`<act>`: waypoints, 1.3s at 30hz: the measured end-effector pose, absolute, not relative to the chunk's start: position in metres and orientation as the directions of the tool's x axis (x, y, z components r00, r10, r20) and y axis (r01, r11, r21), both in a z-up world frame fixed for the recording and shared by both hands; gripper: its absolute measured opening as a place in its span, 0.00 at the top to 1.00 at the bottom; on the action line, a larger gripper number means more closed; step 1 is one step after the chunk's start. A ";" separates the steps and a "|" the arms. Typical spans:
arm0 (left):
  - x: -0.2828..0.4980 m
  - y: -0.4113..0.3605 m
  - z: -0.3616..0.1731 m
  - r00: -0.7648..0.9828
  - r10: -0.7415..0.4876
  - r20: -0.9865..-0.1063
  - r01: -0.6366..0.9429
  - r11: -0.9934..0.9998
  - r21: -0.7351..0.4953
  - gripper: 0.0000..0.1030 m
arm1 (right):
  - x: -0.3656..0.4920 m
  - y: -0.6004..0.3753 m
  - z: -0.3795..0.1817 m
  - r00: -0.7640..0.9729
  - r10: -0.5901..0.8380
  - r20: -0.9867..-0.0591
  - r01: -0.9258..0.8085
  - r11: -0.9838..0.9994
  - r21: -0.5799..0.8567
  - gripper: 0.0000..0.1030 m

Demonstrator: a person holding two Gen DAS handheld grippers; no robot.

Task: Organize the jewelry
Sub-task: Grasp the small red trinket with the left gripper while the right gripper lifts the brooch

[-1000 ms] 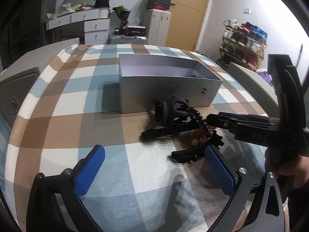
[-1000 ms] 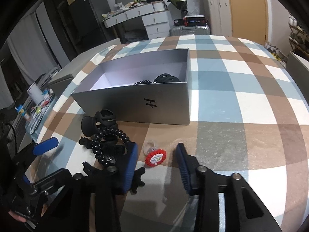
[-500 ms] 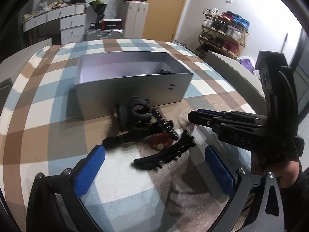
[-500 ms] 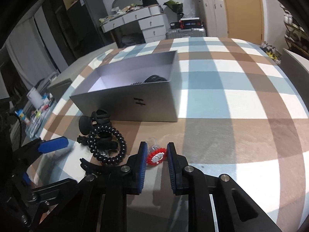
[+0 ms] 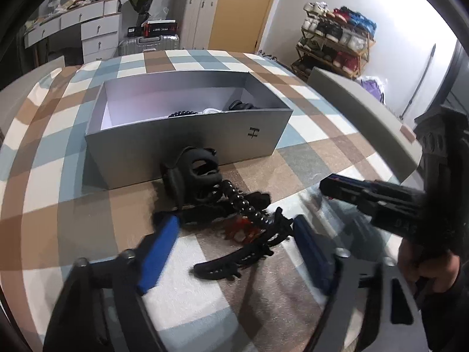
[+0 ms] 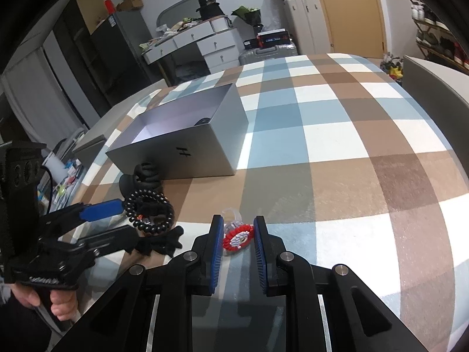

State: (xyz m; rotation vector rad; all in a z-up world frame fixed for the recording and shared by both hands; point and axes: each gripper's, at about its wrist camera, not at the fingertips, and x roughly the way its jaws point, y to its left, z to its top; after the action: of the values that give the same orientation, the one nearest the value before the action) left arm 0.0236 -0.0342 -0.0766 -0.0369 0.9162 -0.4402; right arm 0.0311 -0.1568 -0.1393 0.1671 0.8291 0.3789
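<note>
In the left wrist view the left tool (image 5: pixel 231 249), its jaws closing, straddles black hair clips (image 5: pixel 243 252) on the checked counter (image 5: pixel 307 158) before the grey box (image 5: pixel 187 146). In the right wrist view the right tool (image 6: pixel 236 242) is clamped on a red-and-white ring (image 6: pixel 238 238) just above the counter, beside a black coil bracelet (image 6: pixel 149 211).

Your two fisheye views: even, moderately bright indoor light; soft shadows beside the grey rectangular cardboard box (image 5: pixel 187 146) on the checked cloth surface (image 6: pixel 337 135); edges bow and vignette black; left view motion-blurred.
</note>
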 end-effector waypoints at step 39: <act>0.016 -0.047 -0.073 0.483 -0.363 -0.797 0.420 0.894 -0.153 0.87 | 0.028 -0.162 -0.138 0.612 0.422 -0.669 -0.248 0.905 0.344 0.80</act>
State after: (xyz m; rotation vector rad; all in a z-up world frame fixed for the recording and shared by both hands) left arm 0.0158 -0.0468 -0.0729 0.0661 0.9540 -0.4775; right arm 0.0278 -0.1615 -0.1379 0.2264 0.8263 0.3904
